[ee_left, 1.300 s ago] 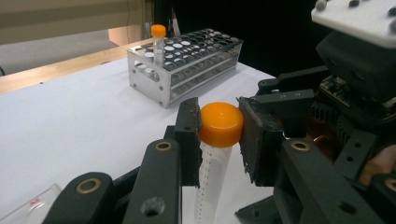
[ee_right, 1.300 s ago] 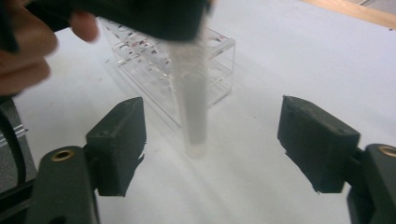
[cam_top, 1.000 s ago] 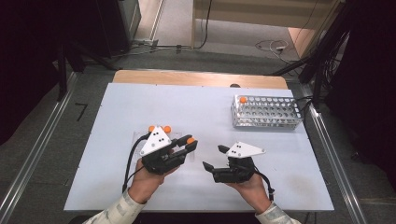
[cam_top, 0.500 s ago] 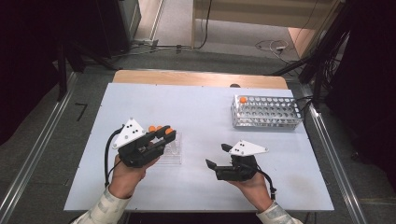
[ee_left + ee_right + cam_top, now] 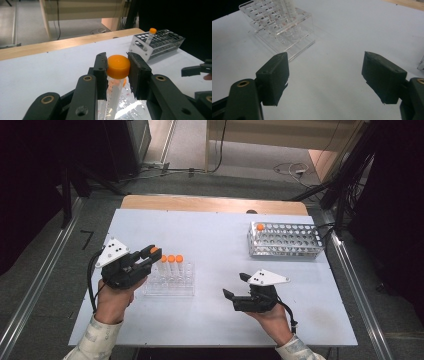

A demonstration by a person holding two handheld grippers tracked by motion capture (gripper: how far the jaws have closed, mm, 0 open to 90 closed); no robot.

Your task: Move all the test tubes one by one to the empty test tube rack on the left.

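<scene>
Shifted left since 1 s ago: left gripper (image 5: 150,254), now clamped on orange-capped tube (image 5: 118,67) above clear rack (image 5: 169,285).
Lift straight up, keep vertical, clear 2 neighbouring tubes; right gripper (image 5: 325,75) gaping, idle.

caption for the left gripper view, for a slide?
Left hand-held gripper clamps the orange cap of a tube above the clear rack; metal rack beyond.

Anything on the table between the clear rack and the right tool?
No, bare white table lies between the clear rack and the right tool, seen in the high view.
</scene>
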